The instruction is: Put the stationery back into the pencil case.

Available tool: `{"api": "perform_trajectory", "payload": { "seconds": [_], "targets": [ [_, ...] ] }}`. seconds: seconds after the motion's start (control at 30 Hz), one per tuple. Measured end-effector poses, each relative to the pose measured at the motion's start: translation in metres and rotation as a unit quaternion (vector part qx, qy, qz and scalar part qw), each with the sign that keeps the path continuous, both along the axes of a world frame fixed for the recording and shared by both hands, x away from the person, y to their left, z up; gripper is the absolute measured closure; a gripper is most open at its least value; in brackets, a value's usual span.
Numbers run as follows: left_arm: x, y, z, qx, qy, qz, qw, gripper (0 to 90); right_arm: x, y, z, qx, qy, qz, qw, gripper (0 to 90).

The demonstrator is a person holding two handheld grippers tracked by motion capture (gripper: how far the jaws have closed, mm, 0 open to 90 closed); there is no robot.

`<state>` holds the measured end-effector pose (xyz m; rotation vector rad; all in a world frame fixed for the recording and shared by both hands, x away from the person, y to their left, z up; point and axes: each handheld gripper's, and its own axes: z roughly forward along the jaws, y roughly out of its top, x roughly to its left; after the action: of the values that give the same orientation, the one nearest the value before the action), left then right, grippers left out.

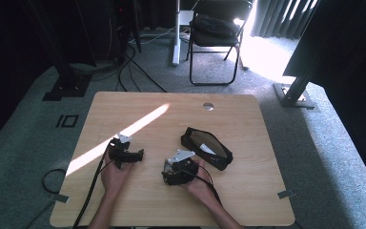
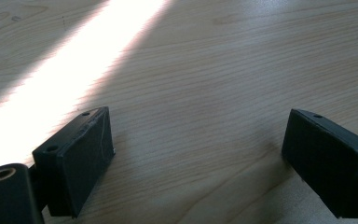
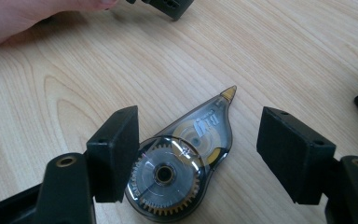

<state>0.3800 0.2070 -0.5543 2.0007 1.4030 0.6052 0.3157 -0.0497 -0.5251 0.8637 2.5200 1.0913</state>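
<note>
Correction tape dispenser [image 3: 184,161] lies on the counter [image 3: 270,56] between the released right hand-held gripper [image 3: 198,154]; its lettering is unreadable. Left hand-held gripper [image 2: 198,158] gapes over bare wood.

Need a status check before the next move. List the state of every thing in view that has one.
Correction tape dispenser: lying flat on the table, between the right claw's jaws, not gripped.
Black pouch: open, lying on the table.
Right claw: open.
Left claw: open, nothing between its jaws.
Folding chair: unfolded, standing beyond the table.

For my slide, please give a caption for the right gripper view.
Open right gripper over a correction tape dispenser lying on the wooden table.
</note>
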Motion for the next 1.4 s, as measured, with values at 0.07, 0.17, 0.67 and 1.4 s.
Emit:
{"api": "perform_trajectory", "payload": {
  "seconds": [0.07, 0.17, 0.67, 1.4],
  "targets": [
    [0.0, 0.0, 0.0, 0.0, 0.0, 0.0, 1.0, 8.9, 0.0, 0.002, -0.002, -0.001, 0.001, 0.001, 1.0, 29.6],
    [0.0, 0.0, 0.0, 0.0, 0.0, 0.0, 1.0, 8.9, 0.0, 0.005, -0.004, -0.004, 0.002, 0.001, 1.0, 29.5],
    [0.0, 0.0, 0.0, 0.0, 0.0, 0.0, 1.0, 8.9, 0.003, 0.017, -0.021, -0.028, 0.011, -0.003, 0.9995, 33.4],
    [0.0, 0.0, 0.0, 0.0, 0.0, 0.0, 1.0, 8.9, 0.006, -0.006, -0.022, -0.043, 0.002, -0.019, 0.9989, 43.6]
  ]
}}
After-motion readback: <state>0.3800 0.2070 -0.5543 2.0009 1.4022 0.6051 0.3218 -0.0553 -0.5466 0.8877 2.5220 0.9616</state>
